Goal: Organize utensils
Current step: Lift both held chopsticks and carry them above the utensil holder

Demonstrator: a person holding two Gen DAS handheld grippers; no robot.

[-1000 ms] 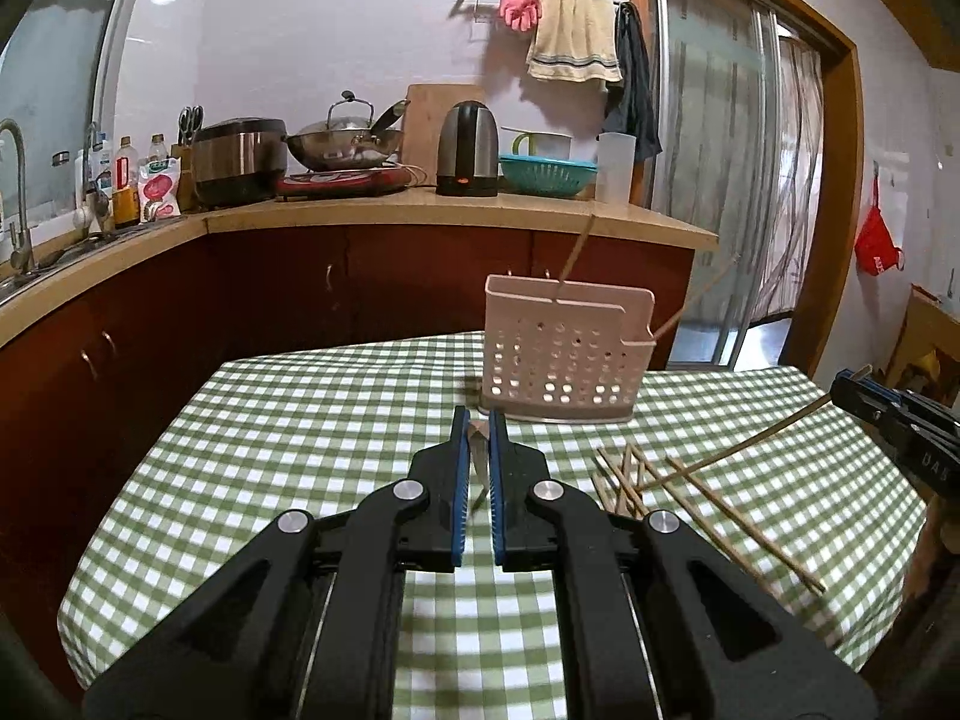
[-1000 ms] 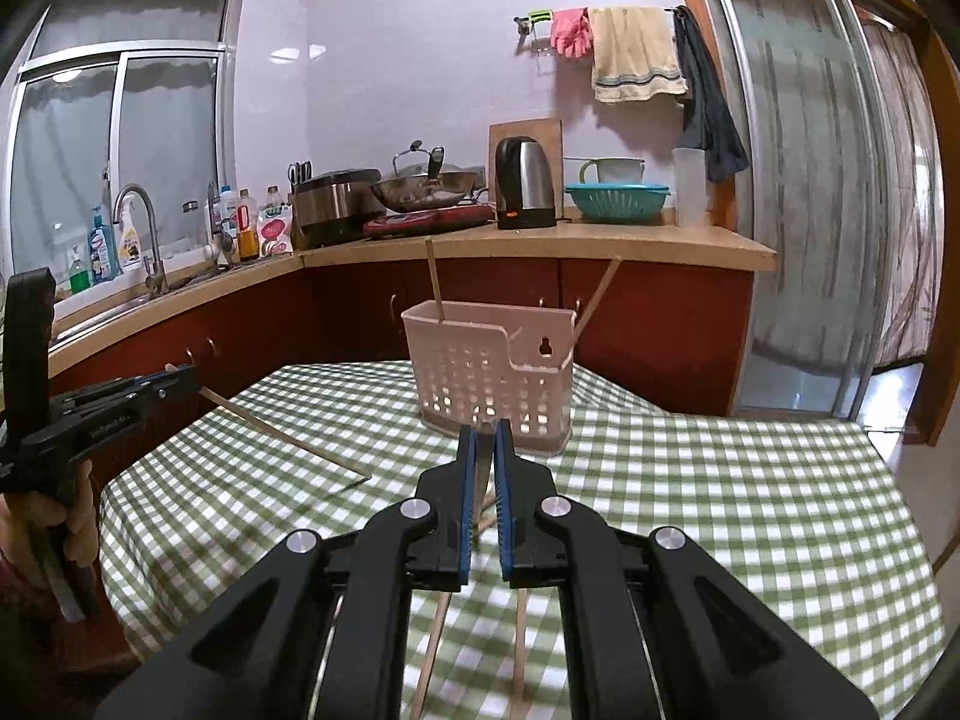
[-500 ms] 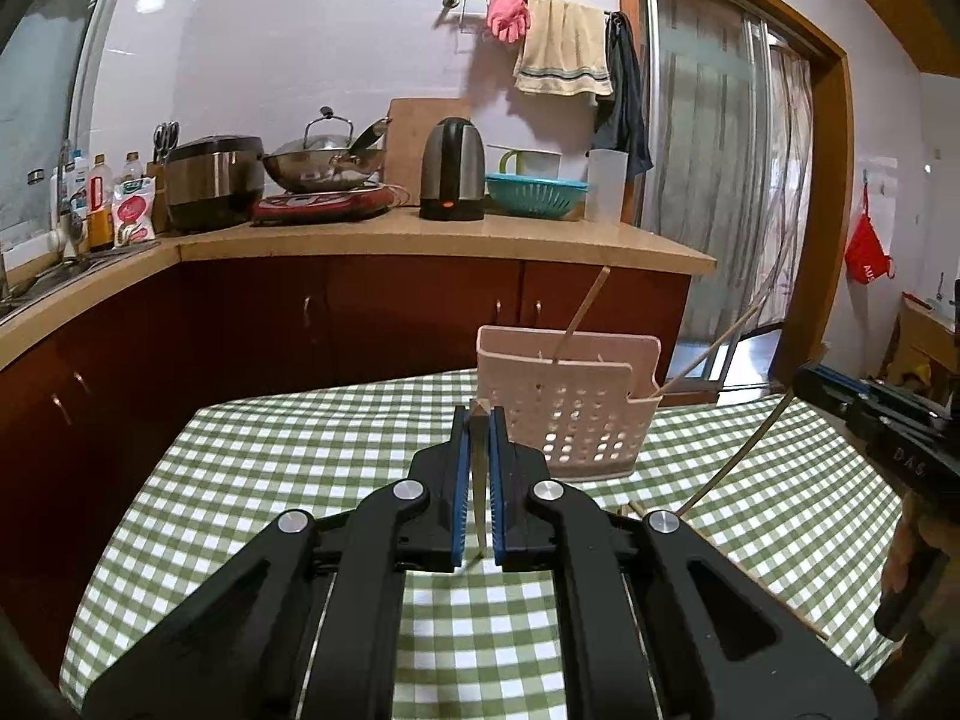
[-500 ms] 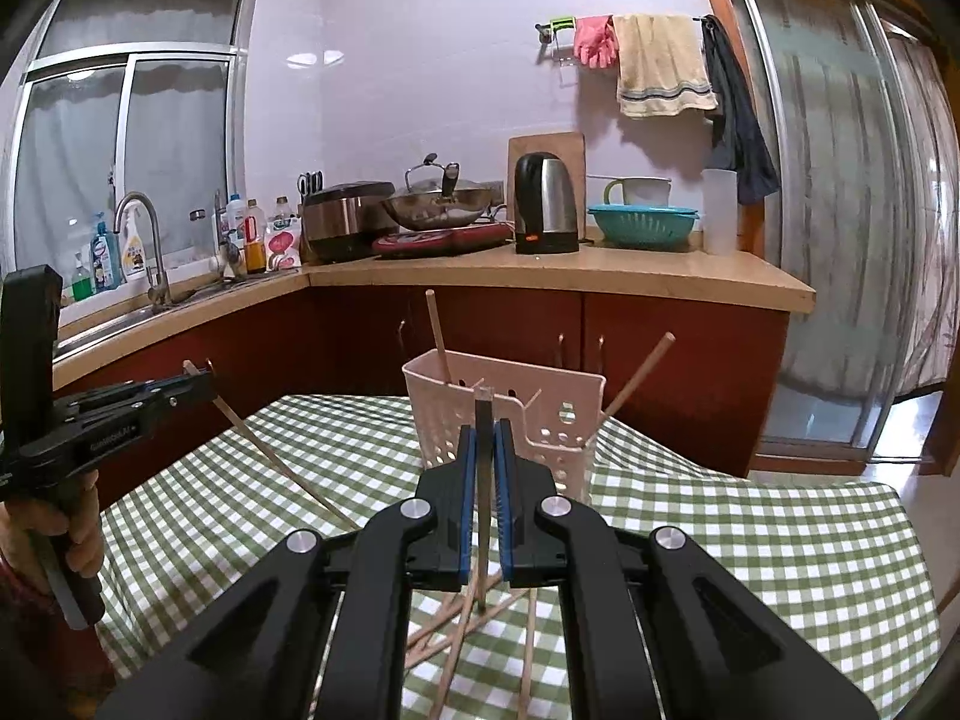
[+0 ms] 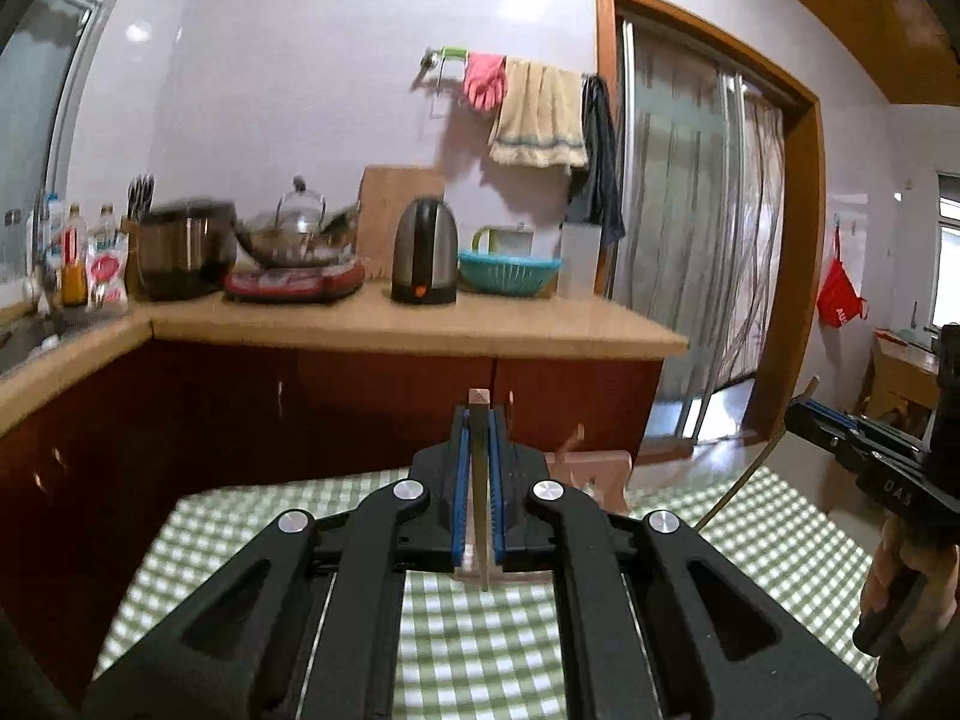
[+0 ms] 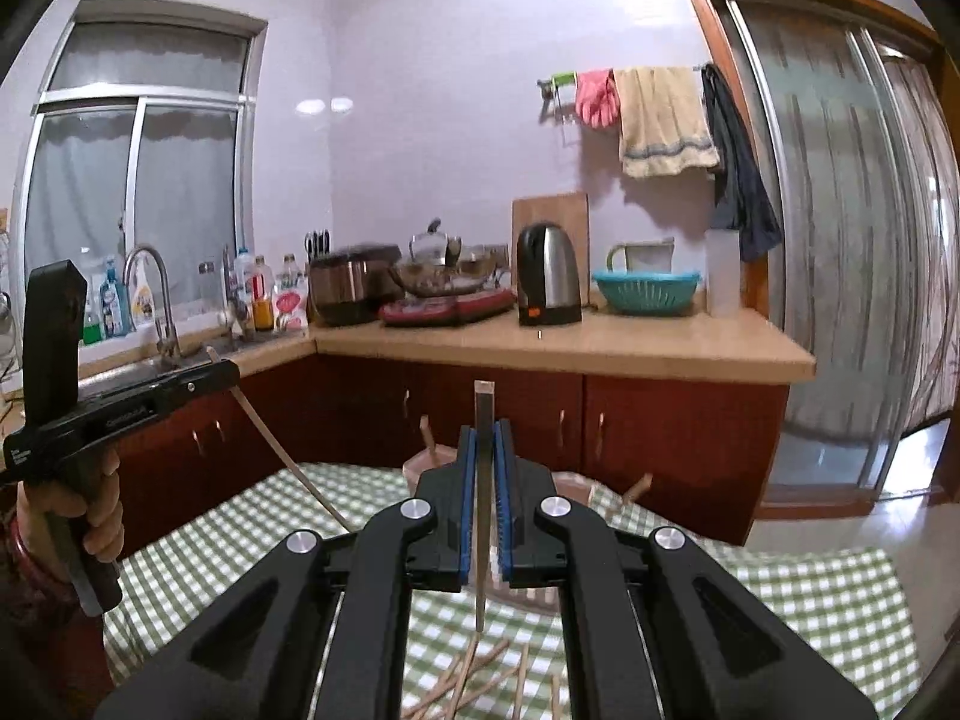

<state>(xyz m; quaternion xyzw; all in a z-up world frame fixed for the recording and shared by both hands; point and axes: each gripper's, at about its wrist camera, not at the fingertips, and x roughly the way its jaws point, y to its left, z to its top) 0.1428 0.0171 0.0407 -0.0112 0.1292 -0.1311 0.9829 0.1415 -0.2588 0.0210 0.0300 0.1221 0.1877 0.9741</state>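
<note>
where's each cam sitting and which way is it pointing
Left wrist: on the left hand-held gripper, which pinches a chopstick, facing the counter; the right hand-held gripper shows at right.
Right wrist: on the right hand-held gripper, which pinches its own chopstick, facing the same counter; the left one shows at left.
Shared: kettle, basket, table.

**Kitchen counter and wall**

A black kettle [image 6: 549, 273] stood on the wooden counter [image 6: 600, 345] beside a teal basket [image 6: 647, 293]. A wok [image 6: 444, 267] sat on a red cooker [image 6: 447, 307]. A pink glove [image 6: 596, 97] and towel [image 6: 663, 120] hung above. A faucet [image 6: 153, 294] rose by the window [image 6: 135, 180].
</note>
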